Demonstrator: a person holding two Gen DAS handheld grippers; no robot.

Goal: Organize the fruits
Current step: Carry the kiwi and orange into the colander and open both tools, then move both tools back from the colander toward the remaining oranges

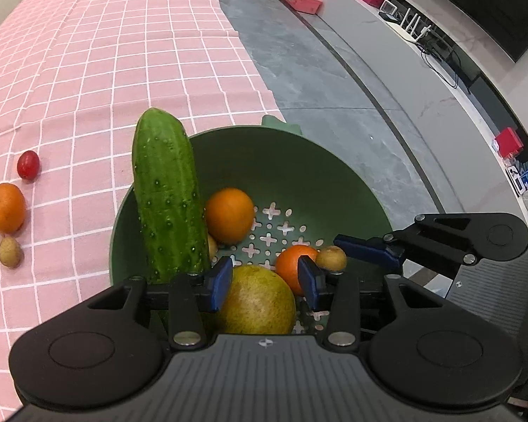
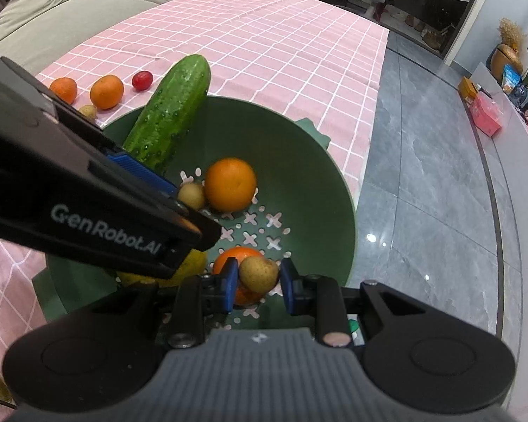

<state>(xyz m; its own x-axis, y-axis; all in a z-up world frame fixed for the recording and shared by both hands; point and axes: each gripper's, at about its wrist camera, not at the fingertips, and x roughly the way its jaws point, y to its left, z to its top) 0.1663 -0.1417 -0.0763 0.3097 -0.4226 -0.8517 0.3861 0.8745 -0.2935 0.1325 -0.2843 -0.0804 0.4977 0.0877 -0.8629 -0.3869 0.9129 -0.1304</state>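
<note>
Covering the desk is a pink checked cloth [image 1: 105,52], with a green colander [image 1: 299,161] at its edge. A cucumber [image 1: 167,197] leans on the colander's rim at ten o'clock; a yellow-green pear [image 1: 260,302], two oranges [image 1: 228,214] and a longan lie inside. The left gripper [image 1: 264,281] hangs over the pear, its fingers [image 1: 220,283] apart and touching nothing. The right gripper [image 2: 258,281] has its fingers [image 2: 230,283] closed on a longan [image 2: 257,274] above the colander. More small fruit sits on the cloth at nine o'clock.

Both wrist views close above colander [image 1: 299,161]
</note>
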